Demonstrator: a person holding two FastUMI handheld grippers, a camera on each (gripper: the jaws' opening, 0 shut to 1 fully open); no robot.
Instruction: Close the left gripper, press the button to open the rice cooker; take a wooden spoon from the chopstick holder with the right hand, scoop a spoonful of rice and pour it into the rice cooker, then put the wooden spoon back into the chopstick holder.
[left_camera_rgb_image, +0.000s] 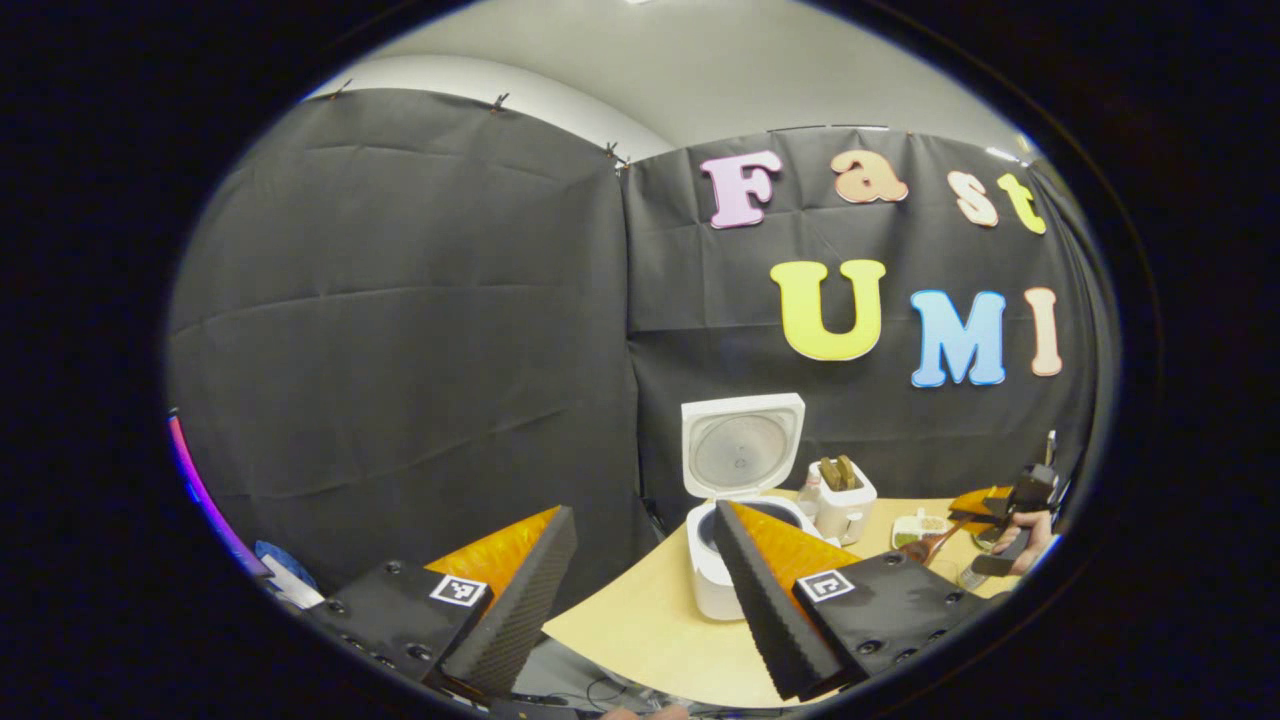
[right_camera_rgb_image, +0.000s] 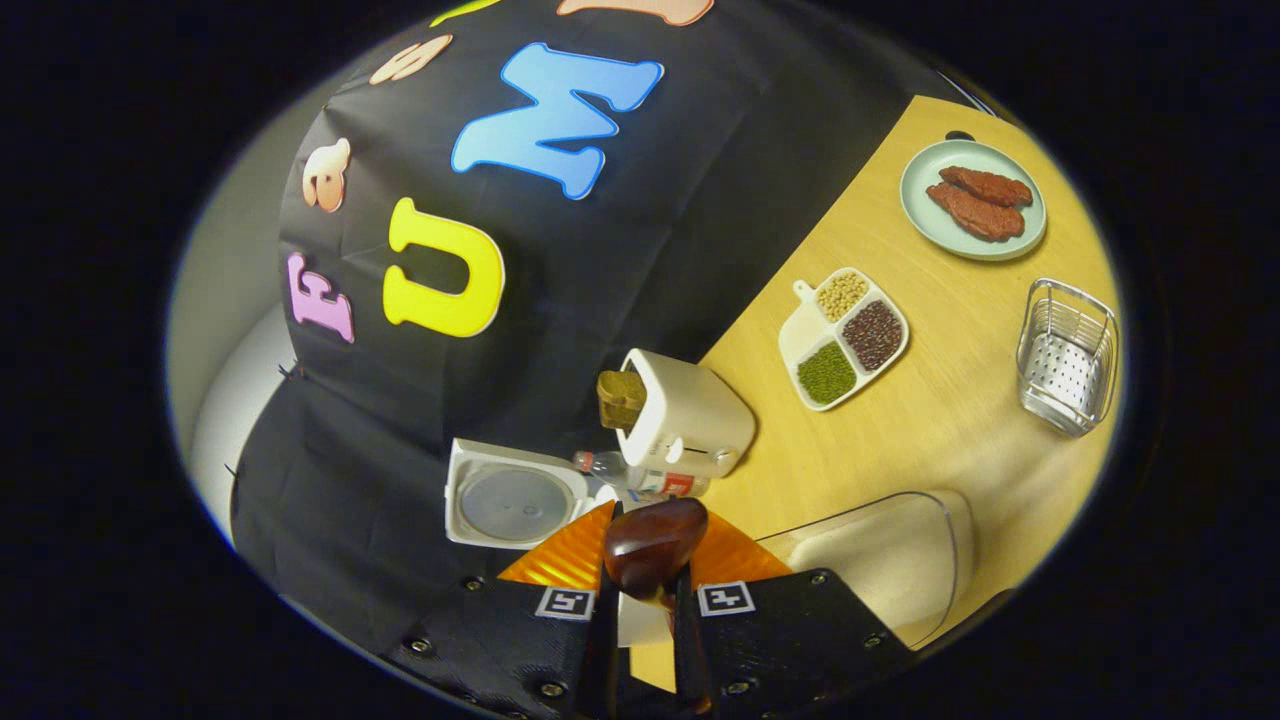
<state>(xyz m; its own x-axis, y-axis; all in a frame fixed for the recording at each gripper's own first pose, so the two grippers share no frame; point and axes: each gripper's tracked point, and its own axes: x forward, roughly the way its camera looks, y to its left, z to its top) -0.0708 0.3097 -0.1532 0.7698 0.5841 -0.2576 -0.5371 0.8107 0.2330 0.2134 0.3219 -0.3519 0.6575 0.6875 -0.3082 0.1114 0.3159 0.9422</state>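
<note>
The white rice cooker (left_camera_rgb_image: 712, 585) stands with its lid (left_camera_rgb_image: 741, 448) raised, just beyond my left gripper (left_camera_rgb_image: 643, 515), which is open with nothing between its fingers. Far right in the left gripper view, a hand holds my right gripper (left_camera_rgb_image: 1015, 500) with the wooden spoon (left_camera_rgb_image: 925, 545) sticking out of it. In the right gripper view my right gripper (right_camera_rgb_image: 648, 585) is shut on the spoon's handle, and the dark spoon bowl (right_camera_rgb_image: 655, 545) sits just past the fingertips. I cannot tell whether it carries rice. The cooker's open lid (right_camera_rgb_image: 512, 505) lies beyond. A clear box of rice (right_camera_rgb_image: 885, 560) sits beside the gripper. The metal chopstick holder (right_camera_rgb_image: 1066, 355) stands further off.
A white toaster (right_camera_rgb_image: 690, 420) with bread stands beside the cooker, with a small bottle (right_camera_rgb_image: 640, 478) lying next to it. A divided dish of beans (right_camera_rgb_image: 845, 335) and a plate with meat slices (right_camera_rgb_image: 975, 200) rest on the wooden table (right_camera_rgb_image: 940, 430). The table's front edge (left_camera_rgb_image: 600, 640) curves below my left gripper.
</note>
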